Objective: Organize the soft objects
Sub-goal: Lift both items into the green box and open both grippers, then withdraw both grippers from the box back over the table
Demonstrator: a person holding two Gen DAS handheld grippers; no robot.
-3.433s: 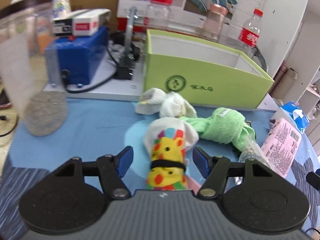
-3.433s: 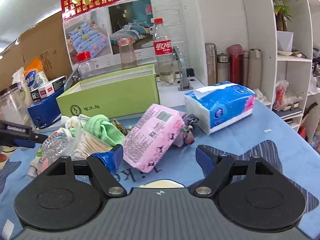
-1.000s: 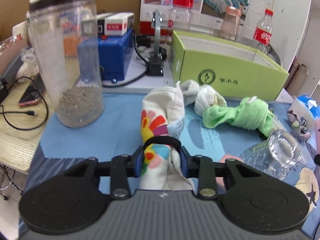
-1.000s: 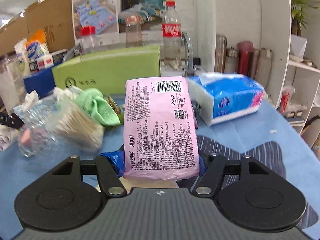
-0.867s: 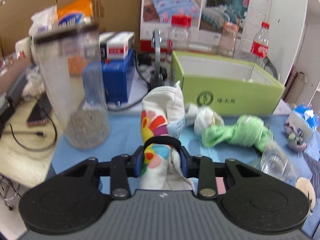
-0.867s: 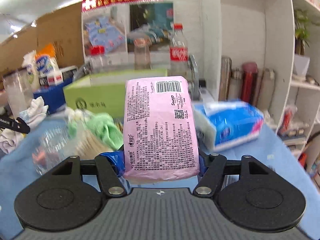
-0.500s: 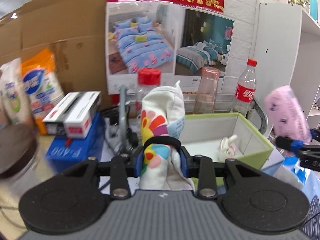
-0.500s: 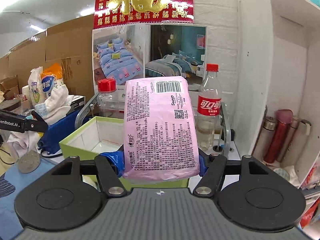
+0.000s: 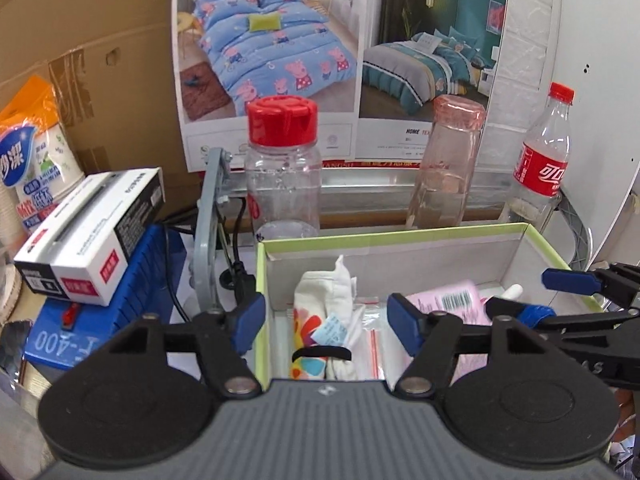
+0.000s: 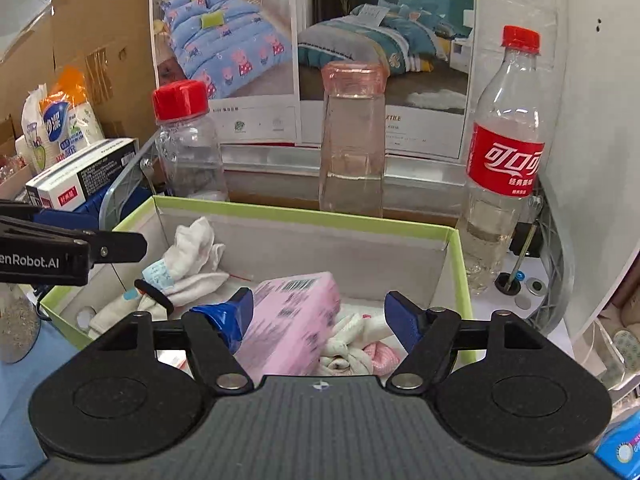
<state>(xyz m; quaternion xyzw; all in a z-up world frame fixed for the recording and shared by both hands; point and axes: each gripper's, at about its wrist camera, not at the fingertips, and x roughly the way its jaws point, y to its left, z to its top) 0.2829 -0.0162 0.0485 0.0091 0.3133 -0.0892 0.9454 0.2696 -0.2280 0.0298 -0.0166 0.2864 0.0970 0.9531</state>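
A: Where do the soft things sit?

B: Both are inside the green box (image 9: 554, 250); the rolled sock (image 9: 320, 320), white with bright patches and a black band round it, lies against the box's left side; the pink pack (image 10: 292, 324) lies tilted near the middle, its barcode end toward the far wall.

A: And the left tool (image 9: 326, 316)?

B: Its jaws have just been opening; they stand wide and hold nothing; the sock is below and between the blue pads (image 9: 250, 316) in that view, but neither pad presses on it.

A: The right tool (image 10: 316, 312)?

B: Much the same; its jaws have just been opening too; the pink pack is blurred and sits just by the left pad, well apart from the right pad, so no grip shows; whether the pack touches that left pad I cannot tell.

A: Anything else in the box?

B: A knot of pale cloth (image 10: 352, 340) with a bit of pink lies beside the pack; clear bags with red seal strips (image 9: 370, 332) lie under the sock.

A: What is behind the box?

B: A clear jar with a red lid (image 9: 284, 172), an upturned pink glass (image 10: 352, 140) and a cola bottle (image 10: 506, 160) stand in a row; left of the box a white carton (image 9: 92, 236) rests on a blue case (image 9: 104, 320).
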